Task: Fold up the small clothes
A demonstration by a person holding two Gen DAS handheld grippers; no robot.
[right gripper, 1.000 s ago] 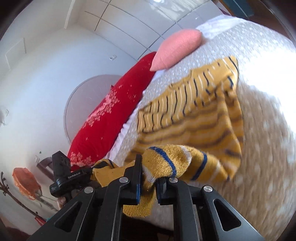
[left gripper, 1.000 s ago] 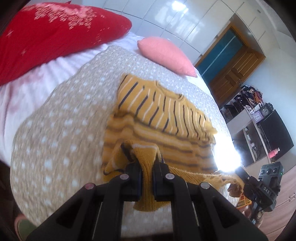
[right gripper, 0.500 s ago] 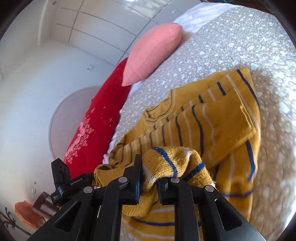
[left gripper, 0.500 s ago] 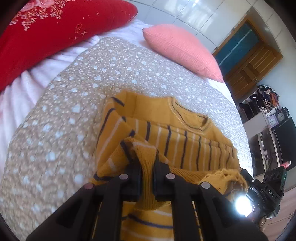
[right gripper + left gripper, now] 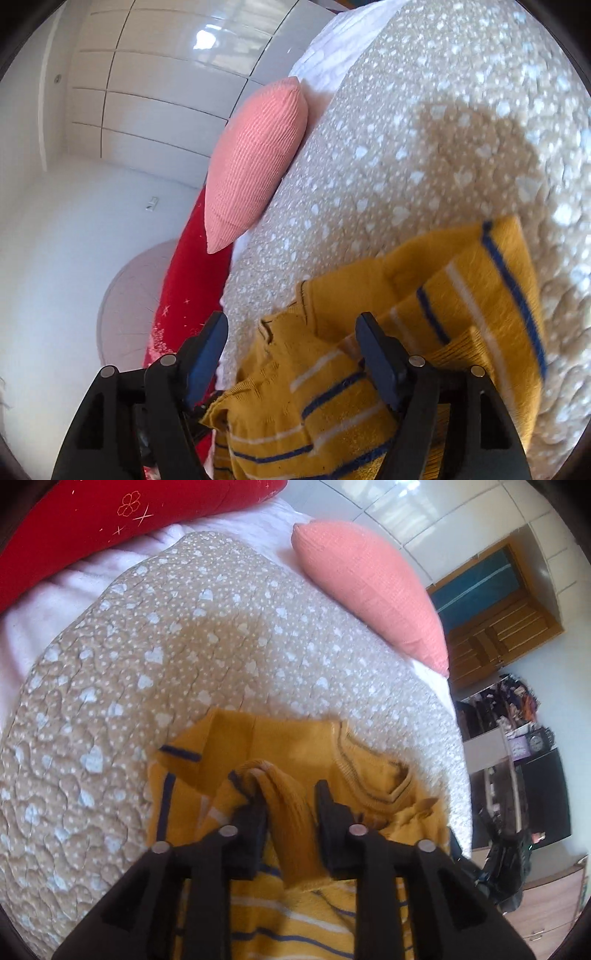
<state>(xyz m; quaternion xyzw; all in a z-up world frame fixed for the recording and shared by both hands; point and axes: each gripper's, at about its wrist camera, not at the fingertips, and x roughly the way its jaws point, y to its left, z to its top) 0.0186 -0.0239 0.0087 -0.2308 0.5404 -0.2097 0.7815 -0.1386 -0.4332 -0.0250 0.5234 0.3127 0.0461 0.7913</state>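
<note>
L gripper [image 5: 290,812] bottom center, jaws apart w/ a fold of yellow striped sweater [image 5: 295,753] loose between them. Sweater lies on heart-print quilt [image 5: 147,657]. Pink pillow [image 5: 369,587] upper right, red pillow [image 5: 92,520] upper left, wooden door [image 5: 498,620] right.

Bed with beige quilt [image 5: 155,657] printed with white hearts, filling left and centre of frame. On it, lower centre: yellow striped sweater [image 5: 295,746]. Upper right: pink pillow [image 5: 373,587]. Upper left: red pillow [image 5: 92,528] on white sheet [image 5: 33,616].
</note>
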